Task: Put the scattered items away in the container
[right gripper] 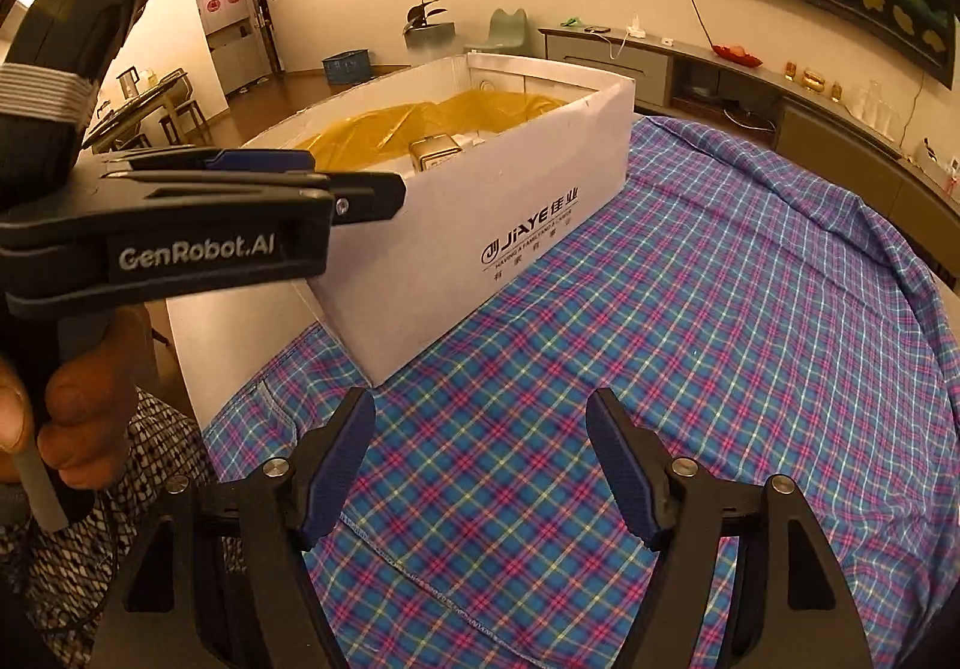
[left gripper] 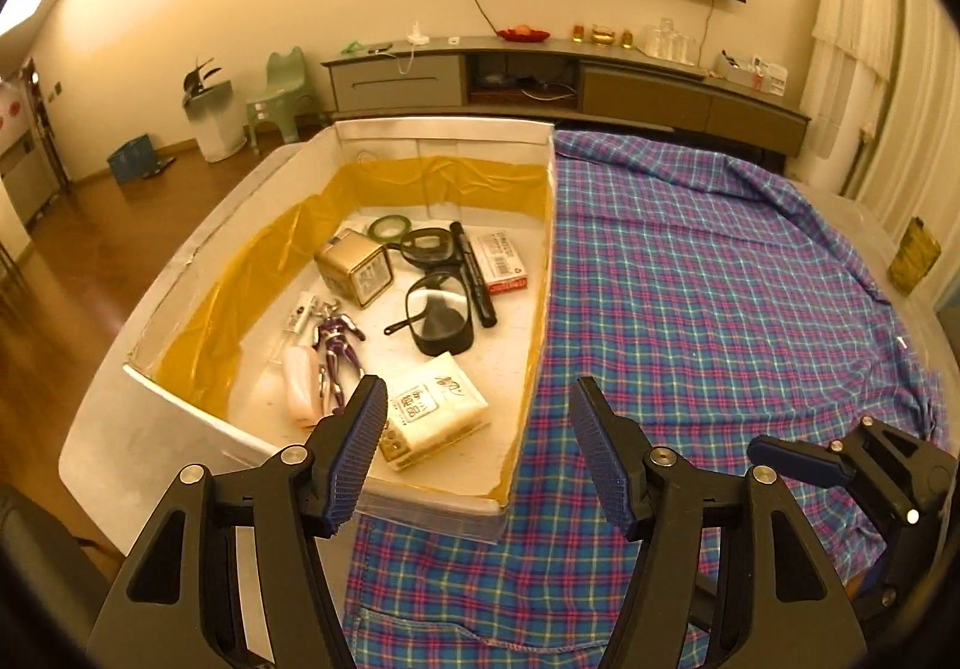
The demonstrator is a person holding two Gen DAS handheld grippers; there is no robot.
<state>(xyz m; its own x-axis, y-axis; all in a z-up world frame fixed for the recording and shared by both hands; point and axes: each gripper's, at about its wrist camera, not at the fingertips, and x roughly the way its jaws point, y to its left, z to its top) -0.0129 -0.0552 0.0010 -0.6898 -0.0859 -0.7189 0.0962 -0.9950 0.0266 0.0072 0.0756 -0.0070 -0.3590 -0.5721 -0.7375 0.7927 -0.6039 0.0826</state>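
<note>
seemingly finished: items all inside white cardboard box with yellow lining (left gripper: 543, 255), checked blue-pink cloth (left gripper: 720, 309) bare, both tongs (left gripper: 477, 450) (right gripper: 480, 465) apart, empty.

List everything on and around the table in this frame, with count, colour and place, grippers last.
box: 1, white, gold lining, left on cloth
plaid cloth: 1, blue-pink, covers table, bare of items
glasses: 2 pairs, black, in box
gold tin: 1, in box
tape roll: 1, green, box far end
black pen: 1, in box
red-white carton: 1, in box
toy figure: 1, purple-silver, in box
tissue pack: 1, white, box near end
pink case: 1, in box
left gripper: open, empty
right gripper: open, empty
</note>
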